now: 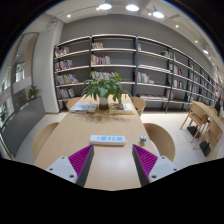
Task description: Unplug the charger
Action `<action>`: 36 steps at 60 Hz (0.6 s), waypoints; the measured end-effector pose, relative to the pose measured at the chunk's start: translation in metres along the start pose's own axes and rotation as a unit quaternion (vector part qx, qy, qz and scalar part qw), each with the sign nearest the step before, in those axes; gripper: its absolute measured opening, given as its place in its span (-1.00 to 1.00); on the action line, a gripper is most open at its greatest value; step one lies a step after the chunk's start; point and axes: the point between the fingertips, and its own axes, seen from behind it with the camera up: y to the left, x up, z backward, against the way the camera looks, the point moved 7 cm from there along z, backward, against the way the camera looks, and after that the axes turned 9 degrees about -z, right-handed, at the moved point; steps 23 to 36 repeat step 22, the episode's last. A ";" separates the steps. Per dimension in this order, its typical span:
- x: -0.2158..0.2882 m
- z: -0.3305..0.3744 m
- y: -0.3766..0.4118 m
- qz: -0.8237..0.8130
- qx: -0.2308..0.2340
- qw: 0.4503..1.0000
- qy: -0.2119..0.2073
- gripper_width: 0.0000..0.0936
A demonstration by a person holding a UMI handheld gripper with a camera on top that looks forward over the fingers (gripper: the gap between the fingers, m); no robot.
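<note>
The white rectangular power strip [107, 139] I'm after lies flat on the long light wooden table [75, 135], just ahead of my fingers and roughly centred between them. I can't make out a charger or plug on it from here; it's too small to tell. My gripper [112, 160] is open, its two fingers spread wide with the magenta pads [82, 159] facing each other across bare tabletop, touching nothing, and the strip sits clear beyond their tips.

Farther along the same table, beyond the strip, stands a green leafy potted plant [104, 89]. Tan wooden chairs [161, 140] flank the table on both sides, and another table with chairs [205, 120] sits well apart to my right. Behind everything, a tall dark-framed wall of bookshelves [135, 65] holds scattered rows of books, with round ceiling lights [132, 8] glowing above.
</note>
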 end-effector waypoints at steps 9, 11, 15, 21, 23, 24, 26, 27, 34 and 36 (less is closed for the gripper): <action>-0.024 0.027 0.009 0.011 -0.003 1.000 0.012 0.62; -0.027 0.030 0.010 0.015 -0.002 1.000 0.013 0.62; -0.035 0.040 0.012 0.022 0.001 1.000 0.017 0.62; -0.039 0.046 0.013 0.030 -0.001 0.999 0.021 0.62; -0.042 0.046 0.013 0.031 -0.001 0.999 0.020 0.62; -0.042 0.046 0.013 0.031 -0.001 0.999 0.020 0.62; -0.042 0.046 0.013 0.031 -0.001 0.999 0.020 0.62; -0.042 0.046 0.013 0.031 -0.001 0.999 0.020 0.62; -0.042 0.046 0.013 0.031 -0.001 0.999 0.020 0.62; -0.042 0.046 0.013 0.031 -0.001 0.999 0.020 0.62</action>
